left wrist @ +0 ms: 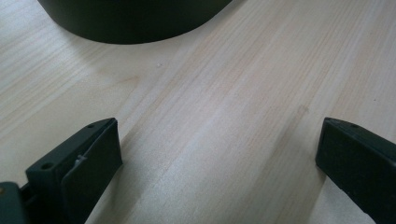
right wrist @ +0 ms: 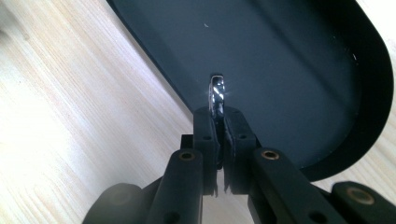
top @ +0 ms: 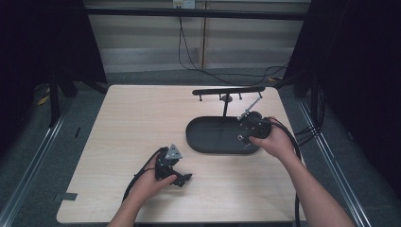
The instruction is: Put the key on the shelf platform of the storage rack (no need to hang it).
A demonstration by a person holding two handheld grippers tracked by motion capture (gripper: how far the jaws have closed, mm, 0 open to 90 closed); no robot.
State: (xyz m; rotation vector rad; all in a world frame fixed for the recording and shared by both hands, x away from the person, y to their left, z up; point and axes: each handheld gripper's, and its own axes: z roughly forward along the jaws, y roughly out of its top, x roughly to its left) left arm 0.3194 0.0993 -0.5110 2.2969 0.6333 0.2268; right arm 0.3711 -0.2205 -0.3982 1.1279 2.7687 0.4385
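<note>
Dark curtains close off both sides of the high view, and a pale wooden bench [top: 137,142] sits in the centre of the frame. A black oval tray [top: 213,137] lies right of centre on the bench. Behind it, in the upper middle of the frame, stands a black rack [top: 228,91] with a horizontal bar and short pegs on a thin post.

The right hand-held gripper [top: 249,128] sits over the right end of the tray. In the right gripper view its jaws are pressed together on a thin shiny metal utensil [right wrist: 217,95], seen edge-on at frame centre above the tray floor. In the high view the utensil [top: 250,108] shows as a slim silver handle slanting up and right toward the rack. Its working end is not clear enough to identify.

The left hand-held gripper [top: 177,177] rests low at the lower left of the high view, well apart from the tray. In the left gripper view its jaws stand wide apart over bare wood, holding nothing.

Judged step: the utensil is being carried between tray and rack; which way cannot be determined. The next move likely calls for a steady grip and careful alignment of the handle with a peg.
</note>
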